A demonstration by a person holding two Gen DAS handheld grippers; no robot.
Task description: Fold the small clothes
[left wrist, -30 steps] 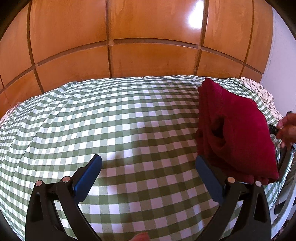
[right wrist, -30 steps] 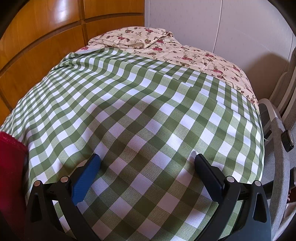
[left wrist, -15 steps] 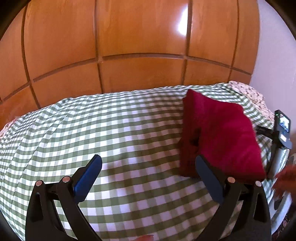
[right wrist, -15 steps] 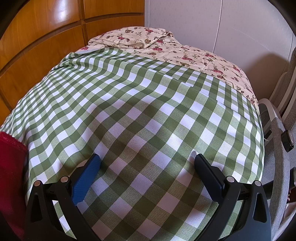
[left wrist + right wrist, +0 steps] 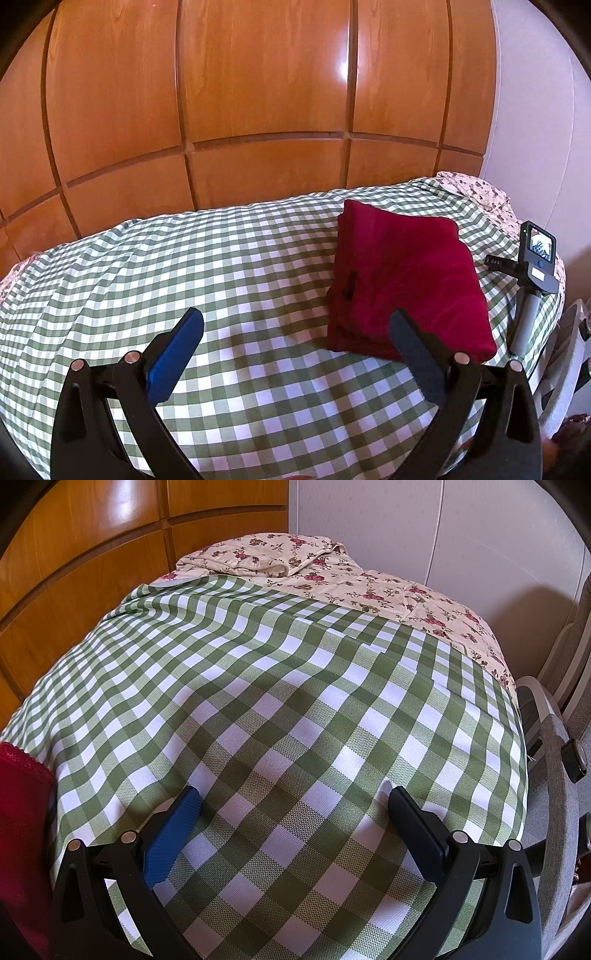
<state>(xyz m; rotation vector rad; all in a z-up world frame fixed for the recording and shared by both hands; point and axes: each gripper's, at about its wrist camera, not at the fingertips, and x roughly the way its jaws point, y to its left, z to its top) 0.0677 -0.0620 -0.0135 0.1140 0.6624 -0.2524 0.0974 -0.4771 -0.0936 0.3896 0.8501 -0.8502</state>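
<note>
A dark red garment (image 5: 406,273) lies folded in a neat stack on the green checked cloth (image 5: 221,266), right of centre in the left wrist view. Its edge shows at the far left of the right wrist view (image 5: 22,812). My left gripper (image 5: 295,325) is open and empty, held above the cloth to the left of and nearer than the garment. My right gripper (image 5: 291,801) is open and empty and rests low on the cloth, right of the garment; its body and screen show in the left wrist view (image 5: 535,266).
A wooden panelled wall (image 5: 258,92) stands behind the bed. A floral bedspread (image 5: 332,572) lies beyond the checked cloth (image 5: 277,701). A grey chair (image 5: 554,775) stands at the bed's right edge. A white wall (image 5: 443,528) is at the far end.
The left gripper has pulled back and lifted, so the garment looks smaller and farther. The hand near the right gripper has left the view. The right gripper has not moved.
</note>
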